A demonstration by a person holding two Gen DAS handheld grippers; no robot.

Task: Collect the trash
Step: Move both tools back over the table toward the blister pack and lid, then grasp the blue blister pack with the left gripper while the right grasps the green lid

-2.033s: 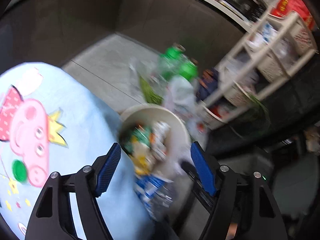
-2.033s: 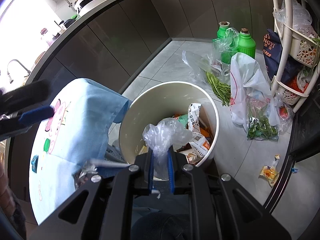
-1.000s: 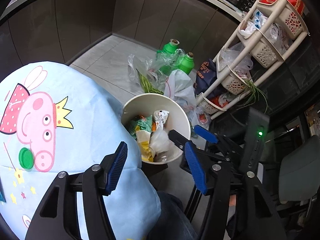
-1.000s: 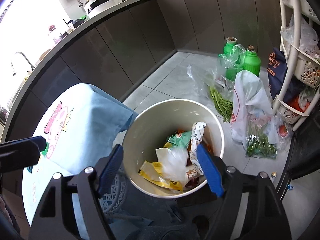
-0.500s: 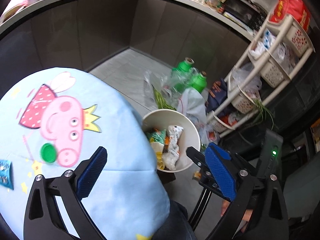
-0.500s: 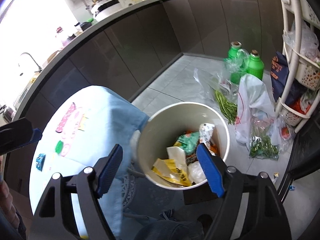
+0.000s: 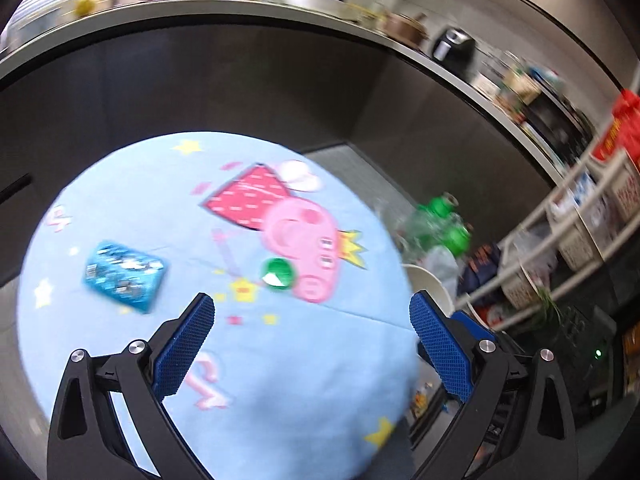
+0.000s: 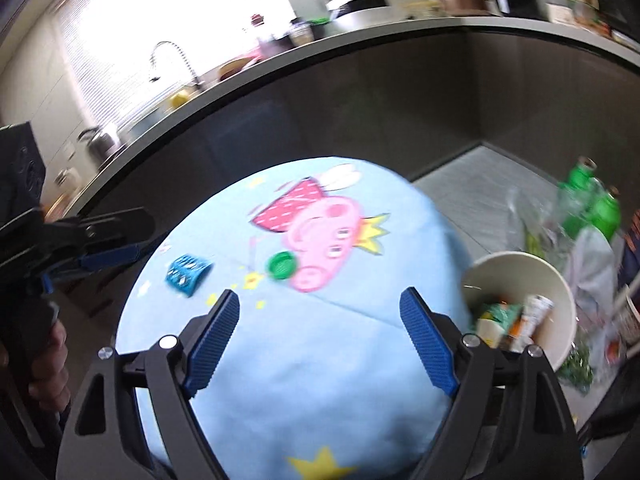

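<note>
A round table under a light blue cartoon-pig cloth (image 7: 304,368) (image 8: 320,352) carries a blue foil wrapper (image 7: 124,276) (image 8: 187,273) and a green bottle cap (image 7: 276,275) (image 8: 282,265). My left gripper (image 7: 312,344) is open and empty above the table, short of both. My right gripper (image 8: 320,340) is open and empty over the table's near right side. The cream trash bin (image 8: 552,280), holding wrappers, stands on the floor right of the table; in the left wrist view only its rim (image 7: 432,280) shows. The left gripper also shows in the right wrist view (image 8: 104,258).
Green bottles (image 8: 592,200) (image 7: 444,220) and plastic bags (image 8: 592,256) lie on the floor behind the bin. A white basket rack (image 7: 580,240) stands at the right. A dark kitchen counter (image 7: 280,12) curves around behind the table.
Both grippers have swung left from over the bin to over the table. The right gripper, shut on a clear plastic bag two seconds ago, dropped it in the bin and stays open.
</note>
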